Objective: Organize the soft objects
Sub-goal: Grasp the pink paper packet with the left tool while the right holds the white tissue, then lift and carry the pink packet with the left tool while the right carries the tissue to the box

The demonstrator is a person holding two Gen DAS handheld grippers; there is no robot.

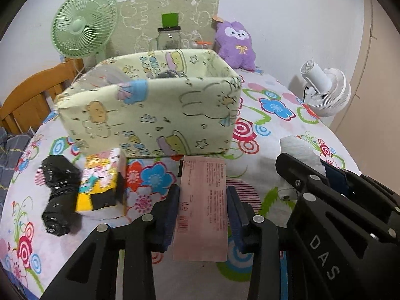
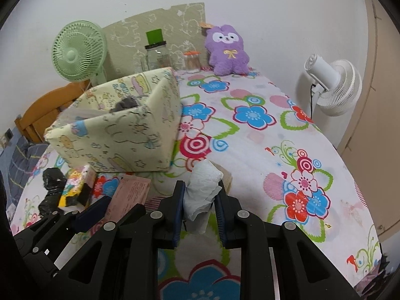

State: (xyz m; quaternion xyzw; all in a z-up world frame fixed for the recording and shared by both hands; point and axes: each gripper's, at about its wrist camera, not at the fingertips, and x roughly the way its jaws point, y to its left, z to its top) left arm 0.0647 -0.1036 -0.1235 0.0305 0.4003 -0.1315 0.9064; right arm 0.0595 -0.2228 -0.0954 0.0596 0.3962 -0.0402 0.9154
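A pale green cartoon-print fabric box (image 1: 155, 102) stands on the flowered table; something grey lies inside it. My left gripper (image 1: 202, 200) is shut on a pink tissue pack (image 1: 202, 207), held just in front of the box. My right gripper (image 2: 200, 197) is shut on a crumpled white tissue wad (image 2: 202, 187), to the right of the box (image 2: 120, 135). A yellow cartoon tissue pack (image 1: 102, 182) and a black wrapped bundle (image 1: 58, 195) lie left of the left gripper. The right gripper also shows in the left wrist view (image 1: 325, 175).
A green fan (image 1: 83, 23), a glass jar (image 1: 168, 38) and a purple plush (image 1: 235, 45) stand along the back wall. A white fan (image 1: 327, 90) is off the right edge. A wooden chair (image 1: 32, 97) is at the left.
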